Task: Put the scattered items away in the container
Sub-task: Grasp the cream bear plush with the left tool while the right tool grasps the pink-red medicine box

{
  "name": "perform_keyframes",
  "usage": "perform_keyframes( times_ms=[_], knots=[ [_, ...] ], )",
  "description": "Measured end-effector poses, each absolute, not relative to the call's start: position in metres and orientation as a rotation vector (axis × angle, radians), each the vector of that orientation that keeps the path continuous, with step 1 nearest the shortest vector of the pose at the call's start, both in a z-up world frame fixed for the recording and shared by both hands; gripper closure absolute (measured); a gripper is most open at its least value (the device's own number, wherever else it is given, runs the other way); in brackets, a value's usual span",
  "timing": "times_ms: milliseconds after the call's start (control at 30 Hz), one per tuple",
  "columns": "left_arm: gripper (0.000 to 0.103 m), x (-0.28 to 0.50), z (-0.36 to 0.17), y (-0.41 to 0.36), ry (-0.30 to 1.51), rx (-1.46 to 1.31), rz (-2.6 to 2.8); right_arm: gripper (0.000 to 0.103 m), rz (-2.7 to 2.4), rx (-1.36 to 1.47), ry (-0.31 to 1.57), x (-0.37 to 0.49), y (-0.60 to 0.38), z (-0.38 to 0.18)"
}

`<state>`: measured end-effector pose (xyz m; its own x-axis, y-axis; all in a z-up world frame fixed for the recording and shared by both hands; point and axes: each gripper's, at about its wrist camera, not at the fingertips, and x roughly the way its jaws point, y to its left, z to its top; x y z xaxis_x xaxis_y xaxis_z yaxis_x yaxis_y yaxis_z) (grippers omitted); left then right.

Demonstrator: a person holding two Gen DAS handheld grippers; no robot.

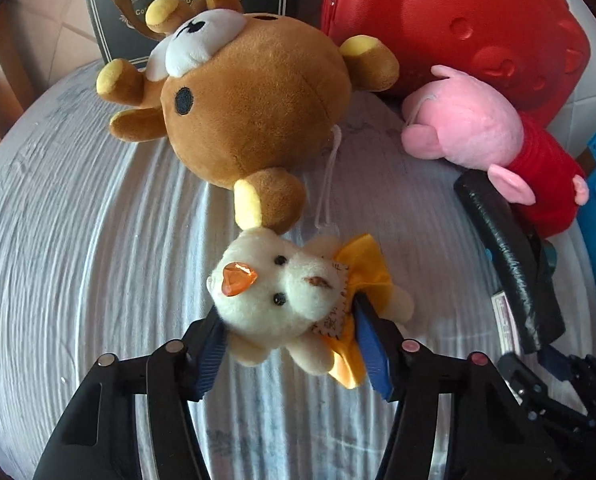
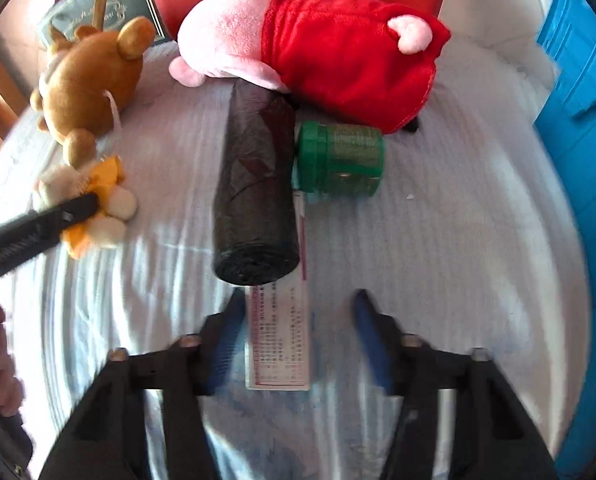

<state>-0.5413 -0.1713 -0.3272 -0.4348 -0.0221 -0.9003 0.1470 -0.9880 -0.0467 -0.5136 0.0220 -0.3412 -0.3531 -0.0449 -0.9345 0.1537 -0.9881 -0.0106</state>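
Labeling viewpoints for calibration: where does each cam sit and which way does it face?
Left wrist: on the left gripper, looking forward along its jaws, which are closed on the small cream bear; brown bear and pink pig lie beyond.
Right wrist: on the right gripper, jaws open, facing the black bag roll, green jar and paper slip; the person's left hand shows at the left edge.
Shared: all three plush toys, the bag roll, the white cloth.
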Motion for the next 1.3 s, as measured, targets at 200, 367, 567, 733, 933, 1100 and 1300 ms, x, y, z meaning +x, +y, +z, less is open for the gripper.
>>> perform_keyframes(
  times_ms=[200,367,567,733,933,1100,1300],
  knots=[
    [0.061,-0.508,-0.305,-0.159,0.100,1.578,-2.590,0.075,-2.454,1.700,0.072,-0.498,0.025,-0.333],
    [0.063,-0.470,-0.287,-0.149,0.069,1.564,-2.613,0.075,-2.443,1.668,0.056,-0.473,0.028,-0.317],
    [0.063,-0.425,-0.255,-0.143,0.078,1.499,-2.658,0.075,-2.450,1.603,0.044,-0.436,0.029,-0.291],
    [0.063,-0.393,-0.230,-0.136,0.057,1.442,-2.688,0.075,-2.457,1.556,0.044,-0.421,0.023,-0.276],
    [0.063,-0.358,-0.195,-0.120,0.034,1.359,-2.722,0.075,-2.491,1.441,0.029,-0.394,0.032,-0.239],
    [0.063,-0.332,-0.165,-0.100,0.031,1.261,-2.750,0.075,-2.524,1.310,0.034,-0.371,0.047,-0.200],
    [0.063,-0.302,-0.139,-0.069,0.033,1.167,-2.763,0.075,-2.542,1.151,0.066,-0.343,0.070,-0.157]
  ],
)
